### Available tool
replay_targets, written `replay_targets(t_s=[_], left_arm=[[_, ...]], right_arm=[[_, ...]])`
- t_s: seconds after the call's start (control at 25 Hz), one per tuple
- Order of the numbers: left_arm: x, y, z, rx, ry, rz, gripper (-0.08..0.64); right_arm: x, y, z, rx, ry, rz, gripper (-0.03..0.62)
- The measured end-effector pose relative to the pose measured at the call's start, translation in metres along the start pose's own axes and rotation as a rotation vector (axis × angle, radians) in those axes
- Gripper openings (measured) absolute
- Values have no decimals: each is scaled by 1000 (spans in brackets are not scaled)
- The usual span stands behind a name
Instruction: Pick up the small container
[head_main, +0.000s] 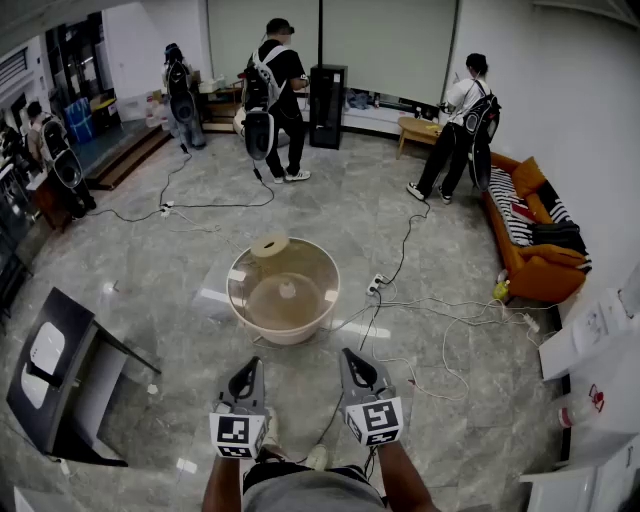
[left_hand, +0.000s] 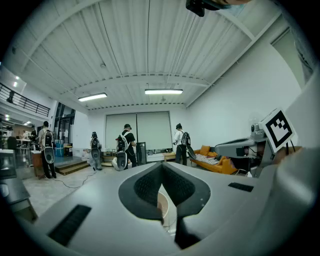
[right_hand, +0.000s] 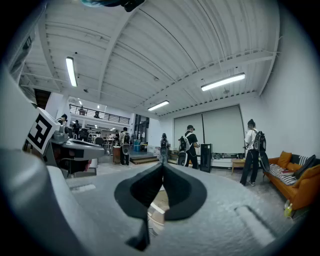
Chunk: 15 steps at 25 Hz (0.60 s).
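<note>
I have the left gripper (head_main: 245, 374) and right gripper (head_main: 356, 364) level, jaws together, both empty. Ahead on the grey stone floor (head_main: 180, 270) stands a large round translucent plastic tub (head_main: 238, 300). The small white container (head_main: 287, 290) sits near its bottom's middle.

Small pale container (head_main: 287, 290) inside a large round tub (head_main: 285, 336) on the floor.
Sits near the middle of the tub's tan bottom, seen from above through the open top. Looks whitish and rounded, too small for finer detail. Stands clear of the translucent walls all round, and well apart from the tan round piece (head_main: 270, 245) resting on the tub's far rim.
</note>
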<state>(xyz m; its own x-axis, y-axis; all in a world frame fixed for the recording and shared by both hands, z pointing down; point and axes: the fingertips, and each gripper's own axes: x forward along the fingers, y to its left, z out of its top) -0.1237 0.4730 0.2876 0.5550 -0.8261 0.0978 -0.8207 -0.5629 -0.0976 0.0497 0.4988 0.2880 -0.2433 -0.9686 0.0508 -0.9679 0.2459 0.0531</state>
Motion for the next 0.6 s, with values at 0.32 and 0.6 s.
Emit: replay_targets(t_s=[0.32, 0.6], left_arm=[[13, 5, -9, 6, 10, 3, 17], [31, 11, -11, 7, 18, 0, 17]], right_arm=[[12, -8, -3, 32, -13, 7, 2], [28, -17, -8, 30, 1, 16, 2]])
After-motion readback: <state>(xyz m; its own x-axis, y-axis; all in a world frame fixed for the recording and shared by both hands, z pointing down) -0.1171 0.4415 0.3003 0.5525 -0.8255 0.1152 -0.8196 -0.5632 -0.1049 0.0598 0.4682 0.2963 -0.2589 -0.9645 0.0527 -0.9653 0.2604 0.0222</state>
